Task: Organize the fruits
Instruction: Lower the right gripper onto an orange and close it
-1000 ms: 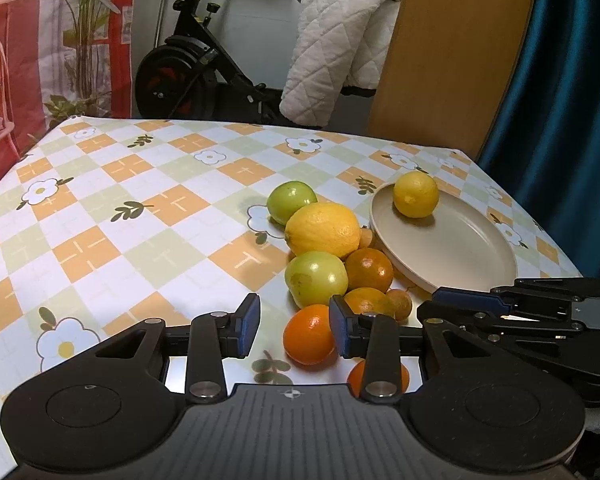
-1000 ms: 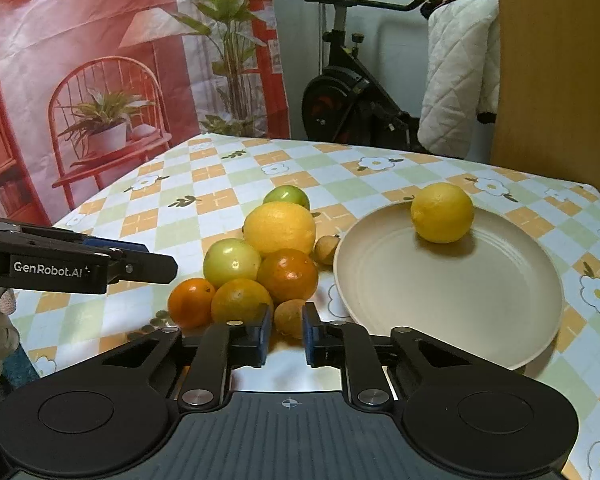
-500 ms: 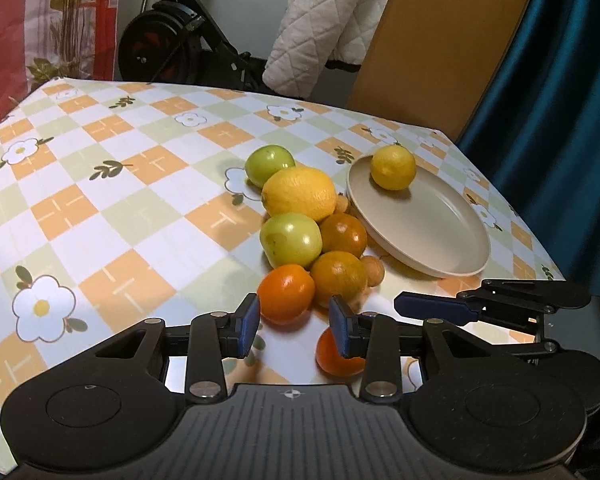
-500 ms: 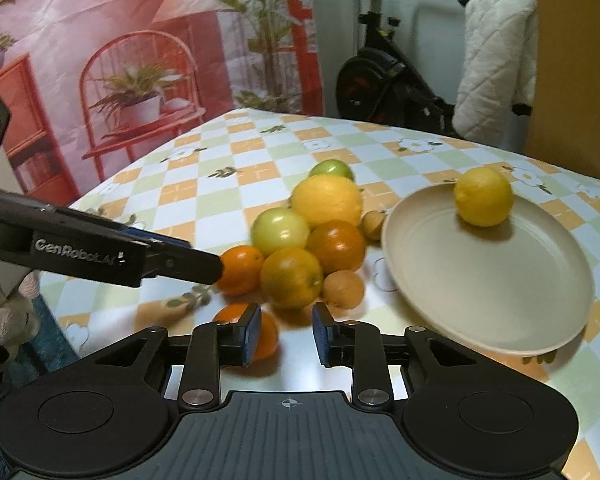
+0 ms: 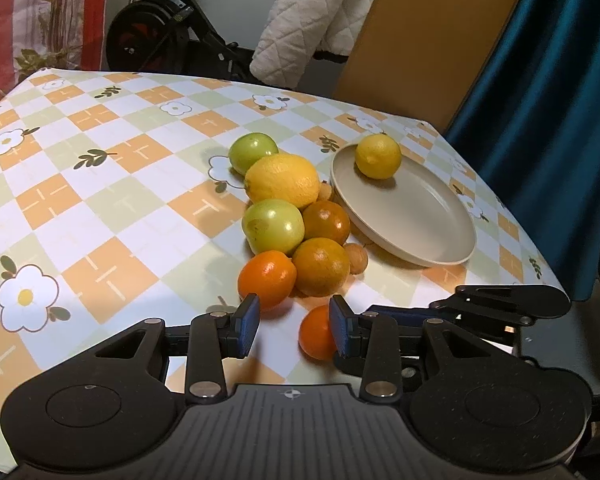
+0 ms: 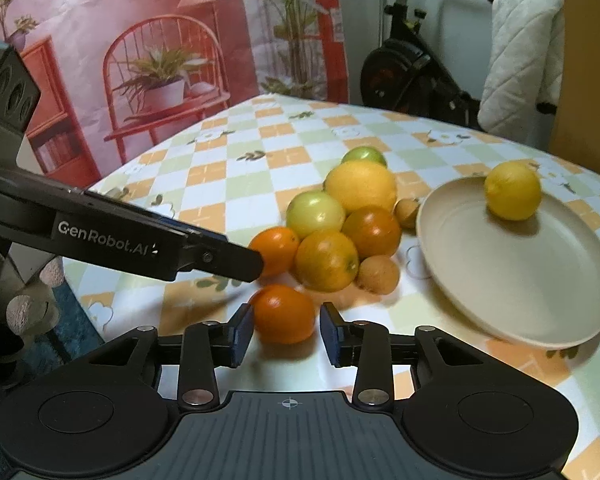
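**A:** What is the left gripper (image 5: 294, 322) doing?

**B:** It hangs low over the tablecloth (image 5: 80, 208) with its jaws apart and empty; one orange (image 5: 267, 283) of the pile lies just ahead of it.

**A:** And the right gripper (image 6: 286, 334)?

**B:** Jaws wide, lined up on the loose orange (image 6: 283, 314), which sits on the cloth just before its pads, apart from the pile.

**A:** So which step is this?

**B:** Likely the approach to a pick. One lemon (image 6: 512, 190) already rests on the plate (image 6: 540, 280), to the right.

**A:** What does the next move call for?

**B:** Probably easing forward until the fruit sits between the pads, then closing gently, since it is round and may roll.
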